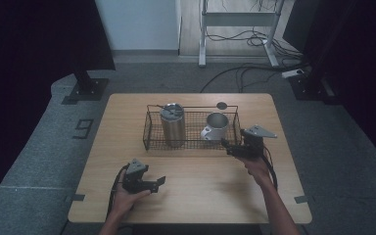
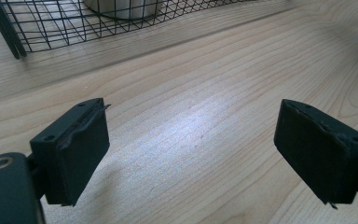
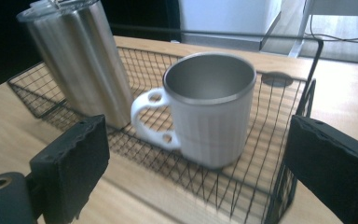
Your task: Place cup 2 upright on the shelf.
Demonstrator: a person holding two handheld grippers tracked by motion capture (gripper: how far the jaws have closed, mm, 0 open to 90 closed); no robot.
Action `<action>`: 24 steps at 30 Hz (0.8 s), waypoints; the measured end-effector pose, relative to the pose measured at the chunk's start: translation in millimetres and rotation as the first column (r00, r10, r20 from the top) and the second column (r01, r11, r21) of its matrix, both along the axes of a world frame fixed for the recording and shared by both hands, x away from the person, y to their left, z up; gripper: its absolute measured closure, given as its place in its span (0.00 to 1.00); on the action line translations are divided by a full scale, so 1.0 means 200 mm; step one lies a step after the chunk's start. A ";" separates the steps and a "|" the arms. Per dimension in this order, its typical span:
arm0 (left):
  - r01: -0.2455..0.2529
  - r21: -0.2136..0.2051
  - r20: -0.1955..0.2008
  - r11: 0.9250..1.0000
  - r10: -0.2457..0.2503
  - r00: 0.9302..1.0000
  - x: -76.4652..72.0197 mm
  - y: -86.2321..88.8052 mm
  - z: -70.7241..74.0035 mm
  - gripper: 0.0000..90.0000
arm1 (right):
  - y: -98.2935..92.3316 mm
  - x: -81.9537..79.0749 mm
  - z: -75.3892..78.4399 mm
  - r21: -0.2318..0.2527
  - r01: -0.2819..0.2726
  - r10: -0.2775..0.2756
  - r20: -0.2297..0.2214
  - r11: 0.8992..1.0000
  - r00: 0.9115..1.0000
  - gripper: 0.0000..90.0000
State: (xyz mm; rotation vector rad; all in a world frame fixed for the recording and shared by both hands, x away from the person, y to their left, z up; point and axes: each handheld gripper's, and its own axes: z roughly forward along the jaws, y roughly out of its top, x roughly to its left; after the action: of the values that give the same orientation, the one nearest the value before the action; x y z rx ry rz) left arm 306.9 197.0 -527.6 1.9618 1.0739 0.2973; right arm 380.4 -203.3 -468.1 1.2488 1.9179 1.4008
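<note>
- right claw right of frame centre, spread, nothing between its jaws, at the wire basket near the white mug.
- left claw spread at lower left over the bare surface.

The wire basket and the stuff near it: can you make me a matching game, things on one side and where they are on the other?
Things:
1. white mug
2. steel tumbler
3. left gripper
4. right gripper

Places:
A. low over bare wood, near the table's front edge
B. at the basket's right near corner, pointing at the mug
C. left half of the basket, lid on
D. right half of the basket, handle toward the tumbler

Pairs: 1-D, 2-C, 3-A, 4-B
</note>
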 end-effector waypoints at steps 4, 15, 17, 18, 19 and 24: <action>0.003 0.004 -0.002 1.000 -0.003 1.000 0.00 0.00 0.00 0.12 | -0.04 -0.08 -0.04 0.009 -0.005 0.005 -0.014 1.000 1.000 0.08; 0.008 0.010 -0.005 1.000 -0.008 1.000 0.00 -0.02 -0.01 0.12 | -0.16 -0.26 -0.18 -0.002 -0.014 0.014 -0.065 1.000 0.998 0.10; 0.009 0.011 -0.007 1.000 -0.009 1.000 0.00 -0.02 -0.02 0.12 | -0.18 -0.29 -0.21 -0.003 -0.006 0.005 -0.073 1.000 0.997 0.10; 0.009 0.012 -0.008 1.000 -0.009 1.000 0.00 -0.02 -0.02 0.12 | -0.19 -0.30 -0.22 -0.005 -0.003 0.002 -0.076 1.000 0.997 0.10; 0.010 0.011 -0.007 1.000 -0.010 1.000 0.00 -0.02 -0.01 0.12 | -0.20 -0.31 -0.23 -0.017 -0.002 0.001 -0.082 1.000 0.997 0.10; 0.009 0.015 -0.009 1.000 -0.008 1.000 0.00 -0.02 -0.02 0.12 | -0.24 -0.37 -0.31 -0.034 0.001 -0.005 -0.104 0.999 0.995 0.10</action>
State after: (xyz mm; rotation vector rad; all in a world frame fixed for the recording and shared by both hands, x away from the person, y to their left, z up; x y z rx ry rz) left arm 306.8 193.5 -531.5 1.9827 1.0717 0.2932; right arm 305.7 -251.7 -529.3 1.3321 1.9992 1.3192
